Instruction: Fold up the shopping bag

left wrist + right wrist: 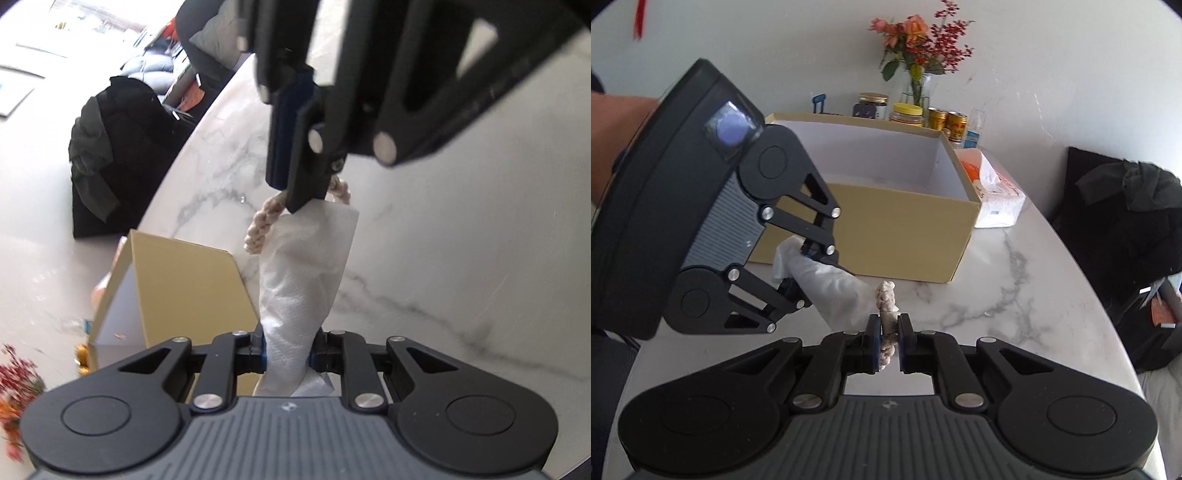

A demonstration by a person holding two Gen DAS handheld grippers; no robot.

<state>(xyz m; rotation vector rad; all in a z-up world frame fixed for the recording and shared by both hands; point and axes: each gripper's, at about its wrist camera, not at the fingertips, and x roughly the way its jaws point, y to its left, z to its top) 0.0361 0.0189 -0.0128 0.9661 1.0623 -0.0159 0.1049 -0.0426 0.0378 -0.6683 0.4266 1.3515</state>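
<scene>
Bag (303, 280) is off the surface, rolled/twisted into a white bundle strung between the two tools. Left hand-held gripper (287, 353) clenched on one end of the bundle, a bit of white sticking out behind its jaws. Right hand-held gripper (888, 338) clenched on the rope handle (885, 295) at the other end; handle loop pokes out past its tips

Looks like the tightening/twisting stage of the fold, judging by the shape. To do it well: keep both grips firm, keep the bundle taut but don't yank, rope could slip from the right jaws; roll the wrists against each other evenly, then lower it flat rather than dropping it

Surface (1015, 288) is white marble-look, bare directly under the bundle. Beyond the left tool: open tan box (886, 206), white inside. Behind that, tissue pack (997, 199), jars (905, 112), vase of flowers (916, 48) against a white wall. Dark clothes heaped off the surface's edge
</scene>
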